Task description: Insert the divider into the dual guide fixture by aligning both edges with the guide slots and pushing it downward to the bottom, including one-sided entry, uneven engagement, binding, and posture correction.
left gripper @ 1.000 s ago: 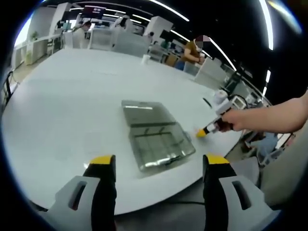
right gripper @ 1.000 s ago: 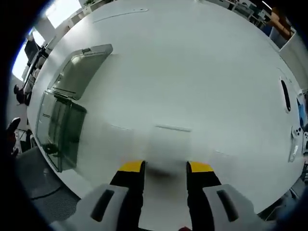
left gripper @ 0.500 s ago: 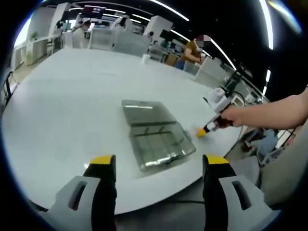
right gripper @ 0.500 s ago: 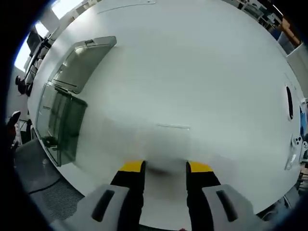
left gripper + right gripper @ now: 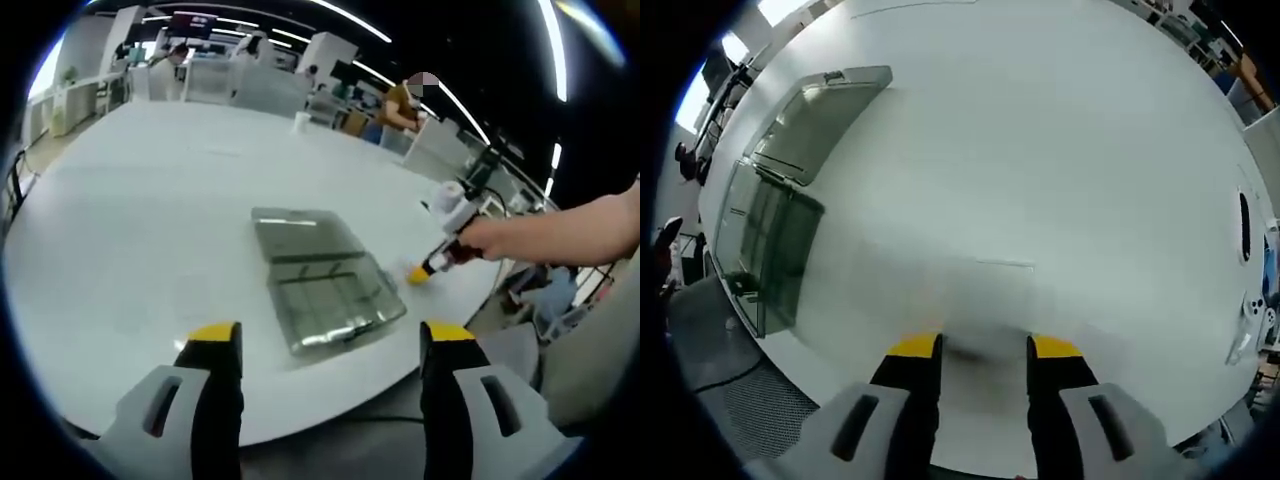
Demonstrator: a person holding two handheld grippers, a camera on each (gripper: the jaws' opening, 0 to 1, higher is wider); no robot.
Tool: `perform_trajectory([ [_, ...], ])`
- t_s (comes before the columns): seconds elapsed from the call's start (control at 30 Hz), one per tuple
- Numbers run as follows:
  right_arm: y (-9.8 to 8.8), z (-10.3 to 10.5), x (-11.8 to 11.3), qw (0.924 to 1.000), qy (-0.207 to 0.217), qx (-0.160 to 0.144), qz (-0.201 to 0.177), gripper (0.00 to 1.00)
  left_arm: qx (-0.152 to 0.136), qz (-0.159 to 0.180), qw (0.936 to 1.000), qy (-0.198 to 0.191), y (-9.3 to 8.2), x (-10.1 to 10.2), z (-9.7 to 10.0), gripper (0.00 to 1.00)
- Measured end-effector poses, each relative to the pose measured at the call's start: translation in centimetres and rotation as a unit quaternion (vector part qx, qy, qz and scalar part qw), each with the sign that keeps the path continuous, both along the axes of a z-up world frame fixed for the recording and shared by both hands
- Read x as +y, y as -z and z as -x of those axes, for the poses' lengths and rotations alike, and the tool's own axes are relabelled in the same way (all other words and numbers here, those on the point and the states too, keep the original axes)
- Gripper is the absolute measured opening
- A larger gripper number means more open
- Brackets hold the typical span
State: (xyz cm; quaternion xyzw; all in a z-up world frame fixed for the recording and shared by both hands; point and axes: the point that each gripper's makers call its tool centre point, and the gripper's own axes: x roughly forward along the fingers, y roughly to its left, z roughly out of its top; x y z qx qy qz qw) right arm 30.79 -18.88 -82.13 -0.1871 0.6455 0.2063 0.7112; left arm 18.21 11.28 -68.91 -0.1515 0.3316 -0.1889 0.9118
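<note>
Left gripper: jaws spread wide apart, nothing between them, held off the near edge of the white tabletop. Right gripper: jaws parted with a gap, low over the bare tabletop; surface just ahead of the yellow tips blurred. A faint pale flat rectangle discernible there, possibly the divider, too smeared to confirm; contact with the jaws not determinable.

Clear plastic box serving as the guide fixture: lying on the tabletop ahead of the left gripper, hinged lid folded back flat behind it. Internal slots and ribs hard to resolve through the transparent walls. Same box at the left margin of the right gripper view, near the tabletop edge, lid open beyond it, well apart from the right gripper.

In the left gripper view, right gripper entering from the right, yellow tips down near the tabletop beside the box, held by a hand with the forearm cut off at the frame edge.

Surroundings: small white cup far across the tabletop; dark oblong object and a white device near the far right edge, details too small to read. Office desks and a seated person in the background.
</note>
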Motion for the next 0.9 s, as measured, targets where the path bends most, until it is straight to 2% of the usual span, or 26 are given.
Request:
perform_trajectory([
  [0.6, 0.33, -0.59, -0.09, 0.9998, -0.009, -0.012, -0.008, 0.28, 0.002, -0.003, 1.0, 0.006, 0.01, -0.36, 0.21, 0.69],
  [0.9, 0.24, -0.04, -0.26, 0.9997, -0.014, -0.013, -0.013, 0.28, 0.001, -0.004, 0.9999, 0.011, -0.11, -0.62, 0.24, 0.69],
])
